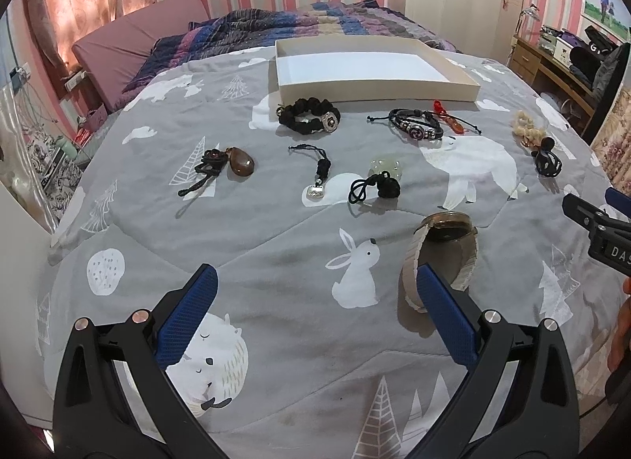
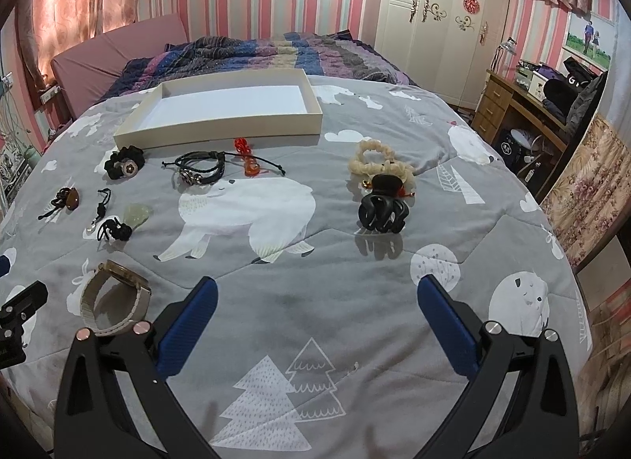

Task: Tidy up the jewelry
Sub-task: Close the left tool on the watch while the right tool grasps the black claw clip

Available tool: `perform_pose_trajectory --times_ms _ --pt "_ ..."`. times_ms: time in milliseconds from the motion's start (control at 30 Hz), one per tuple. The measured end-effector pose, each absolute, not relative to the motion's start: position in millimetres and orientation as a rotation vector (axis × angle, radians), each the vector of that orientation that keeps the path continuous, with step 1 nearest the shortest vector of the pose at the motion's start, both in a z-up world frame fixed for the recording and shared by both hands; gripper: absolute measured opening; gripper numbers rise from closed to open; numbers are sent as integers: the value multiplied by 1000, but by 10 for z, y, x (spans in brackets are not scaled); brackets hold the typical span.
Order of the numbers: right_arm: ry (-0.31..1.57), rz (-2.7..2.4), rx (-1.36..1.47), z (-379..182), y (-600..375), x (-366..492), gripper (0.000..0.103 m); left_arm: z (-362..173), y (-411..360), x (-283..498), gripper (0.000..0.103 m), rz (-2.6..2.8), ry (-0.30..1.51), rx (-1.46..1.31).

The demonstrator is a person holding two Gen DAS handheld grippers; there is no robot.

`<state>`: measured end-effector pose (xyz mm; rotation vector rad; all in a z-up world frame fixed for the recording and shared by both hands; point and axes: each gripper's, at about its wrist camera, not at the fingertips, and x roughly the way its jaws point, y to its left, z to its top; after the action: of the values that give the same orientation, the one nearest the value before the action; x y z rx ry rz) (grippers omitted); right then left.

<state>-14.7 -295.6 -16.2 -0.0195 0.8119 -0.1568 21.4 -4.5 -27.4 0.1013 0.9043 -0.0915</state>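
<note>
Jewelry lies spread over a grey animal-print bedspread in front of a shallow white box (image 1: 378, 82) (image 2: 221, 124). A watch with a pale band (image 1: 441, 250) (image 2: 114, 297) stands on edge just past the right finger of my left gripper (image 1: 315, 285), which is open and holds nothing. Farther off lie a black beaded bracelet (image 1: 309, 116), a leather cord bracelet (image 1: 418, 125), a brown stone pendant (image 1: 240, 165) and a black knotted cord (image 1: 374, 187). My right gripper (image 2: 315, 293) is open over bare bedspread; a black claw clip (image 2: 380, 212) and cream scrunchie (image 2: 378, 161) lie beyond it.
A striped quilt (image 2: 256, 53) is bunched at the bed's far end before a pink headboard. A white wardrobe (image 2: 434, 25) and a cluttered wooden desk (image 2: 524, 104) stand on the right. The bed edge drops away at left and right.
</note>
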Motion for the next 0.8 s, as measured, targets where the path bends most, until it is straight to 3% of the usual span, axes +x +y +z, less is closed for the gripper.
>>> perform_pose_trajectory --times_ms 300,567,633,800 --pt "820 -148 -56 -108 -2957 -89 101 -258 -68 302 100 -129 929 93" --pt "985 -94 -71 -161 -3113 254 101 -233 -223 429 99 -241 986 135" --pt "1013 -87 -82 -175 -3154 352 101 -265 -251 484 97 -254 1003 145" --pt "1048 -107 -107 -225 -3242 545 101 -367 -294 581 78 -288 1048 135"
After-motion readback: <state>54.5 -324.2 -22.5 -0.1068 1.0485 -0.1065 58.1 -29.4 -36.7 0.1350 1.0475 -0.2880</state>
